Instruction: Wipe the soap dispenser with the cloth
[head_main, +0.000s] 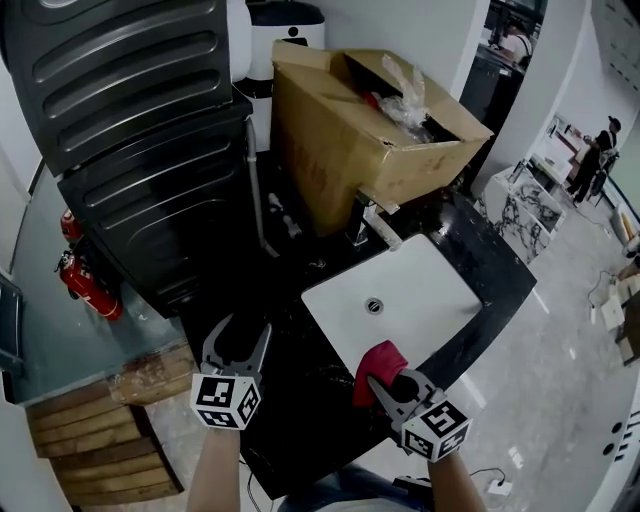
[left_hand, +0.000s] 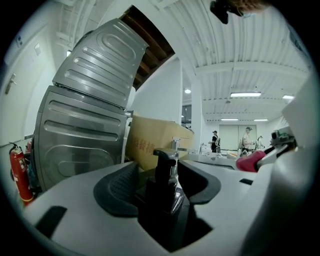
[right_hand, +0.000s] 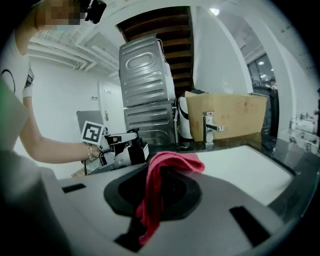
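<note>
A black soap dispenser (left_hand: 164, 186) with a pump head stands upright on the dark counter between the jaws of my left gripper (left_hand: 165, 175). The jaws are open, and a gap shows beside the bottle at the left pad. In the head view the left gripper (head_main: 237, 345) sits at the counter's left part, and the bottle is hard to pick out against the black top. My right gripper (head_main: 388, 385) is shut on a red cloth (head_main: 378, 363) at the sink's near corner. In the right gripper view the cloth (right_hand: 172, 162) drapes over the jaws, with the dispenser (right_hand: 136, 150) further left.
A white sink basin (head_main: 430, 290) with a chrome faucet (head_main: 362, 222) is set in the black counter (head_main: 500, 265). A big cardboard box (head_main: 340, 130) stands behind it. Dark stacked appliances (head_main: 130, 120) rise at the left, with red fire extinguishers (head_main: 85, 275) below.
</note>
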